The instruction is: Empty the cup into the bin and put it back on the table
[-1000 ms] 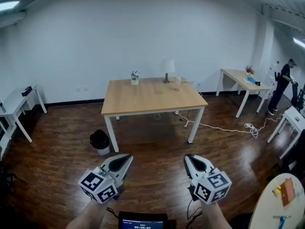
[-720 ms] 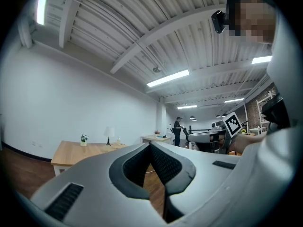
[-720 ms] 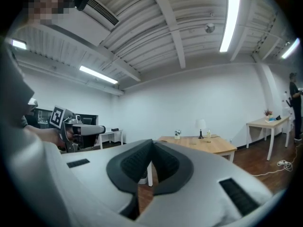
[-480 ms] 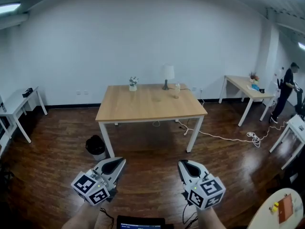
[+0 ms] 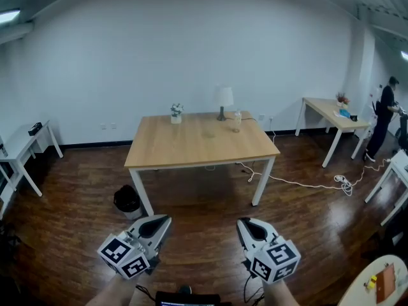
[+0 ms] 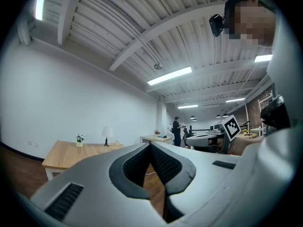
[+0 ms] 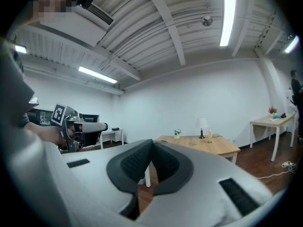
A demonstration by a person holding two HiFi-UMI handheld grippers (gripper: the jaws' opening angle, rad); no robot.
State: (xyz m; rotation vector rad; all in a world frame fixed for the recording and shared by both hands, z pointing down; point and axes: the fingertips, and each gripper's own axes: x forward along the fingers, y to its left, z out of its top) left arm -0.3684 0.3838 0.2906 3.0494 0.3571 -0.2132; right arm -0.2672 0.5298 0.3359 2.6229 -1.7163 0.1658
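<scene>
1. Left tongs: low in the head view, left of centre. The tips are pressed together with nothing between them, and the marker cube sits at the rear end.
2. Right tongs: low in the head view, right of centre. They are closed tip to tip and empty, and level with the left pair but apart from it.
3. Cup: a small clear vessel standing upright near the far edge of the tabletop, just right of the lamp. It is well apart from both tongs. Its contents are too small to make out.
4. Tabletop: light wood on white legs, in the middle of the room, ahead of both tongs.
5. Bin: black, on the floor just beside the table's near left leg.
6. Lamp: white shade on a dark stand, at the far edge of the tabletop.
7. Plant pot: small and white, holding flowers, at the far edge left of the lamp.
8. Cable: white, lying on the dark wooden floor and running right from under the table.
9. Second table: stands by the right wall, with a person in dark clothes beside it.
</scene>
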